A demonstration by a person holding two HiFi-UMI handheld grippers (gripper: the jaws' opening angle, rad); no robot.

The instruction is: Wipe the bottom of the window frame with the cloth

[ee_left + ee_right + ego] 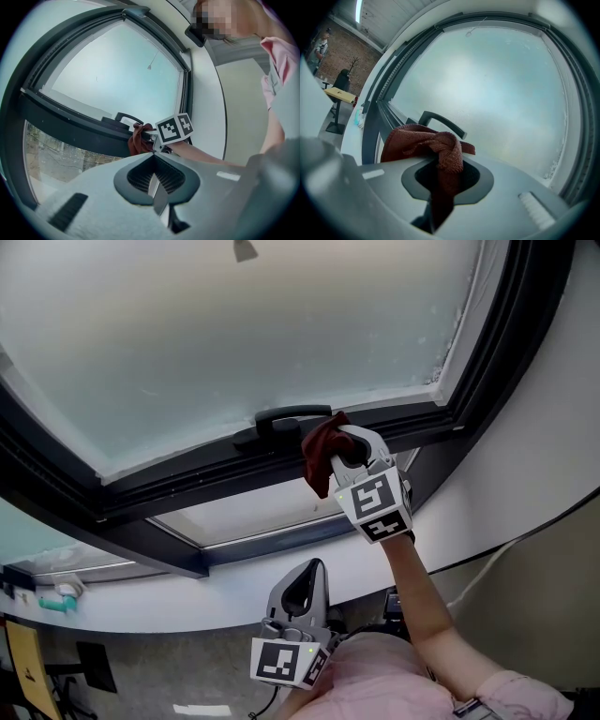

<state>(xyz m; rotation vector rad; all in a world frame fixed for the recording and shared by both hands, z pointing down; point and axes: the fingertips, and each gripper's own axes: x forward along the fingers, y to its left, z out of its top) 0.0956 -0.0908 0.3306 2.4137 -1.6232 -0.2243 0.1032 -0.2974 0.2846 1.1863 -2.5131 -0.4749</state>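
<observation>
While the right gripper (337, 450) pinches the maroon cloth (317, 459) tight, its bunched folds lie against the window frame's bottom rail (187, 486) beside the handle (286, 415). The left gripper (155, 183) has its jaws together, holding nothing.

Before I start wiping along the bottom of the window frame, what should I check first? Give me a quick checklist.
1. Cloth held firmly: ok. The right gripper is shut on the cloth, with a bunch sticking out past the jaws.
2. Cloth at the right spot: ok. It is up at the bottom frame rail.
3. Cloth pressed against the rail: cannot tell from these views.
4. Path to the left clear: not ok. The window handle sits just beside the cloth, so a leftward stroke would probably catch on it.
5. Left gripper out of the way: ok. It is low, jaws together and empty.
</observation>
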